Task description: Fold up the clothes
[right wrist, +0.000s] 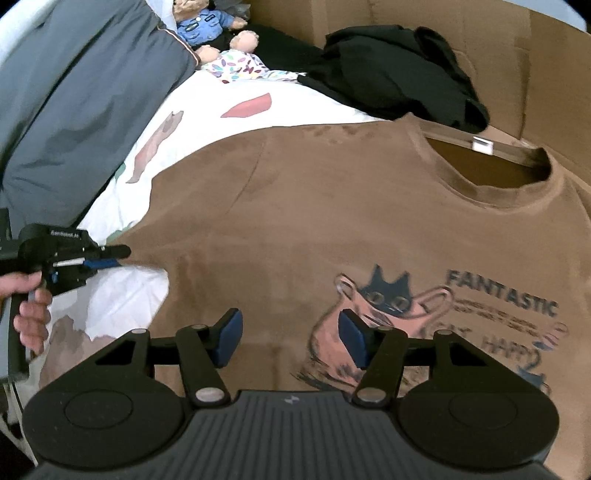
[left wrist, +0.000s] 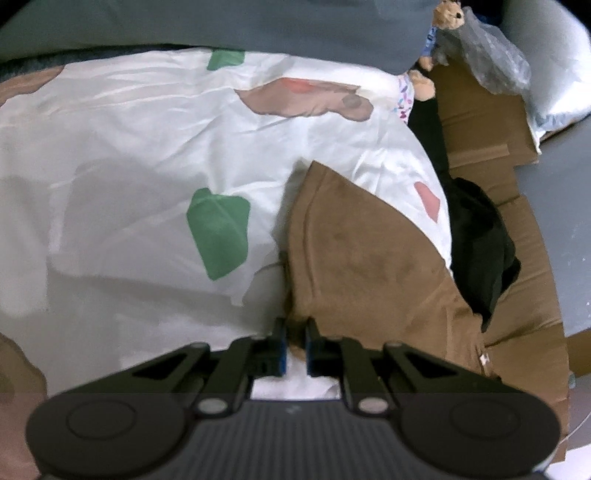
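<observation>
1. A white bedsheet (left wrist: 129, 147) with green, pink and brown patches covers the bed.
2. A grey-blue duvet (right wrist: 85, 110) lies bunched at the far left.
3. A teddy bear (right wrist: 207, 22) in a blue shirt sits at the far end.
4. Flattened brown cardboard (left wrist: 480, 122) stands along the right side.
5. Crumpled clear plastic (left wrist: 491, 55) rests on it.

Brown T-shirt (right wrist: 332, 206) with black cat print; white sheet (left wrist: 147, 147) with green, pink, tan patches.
</observation>
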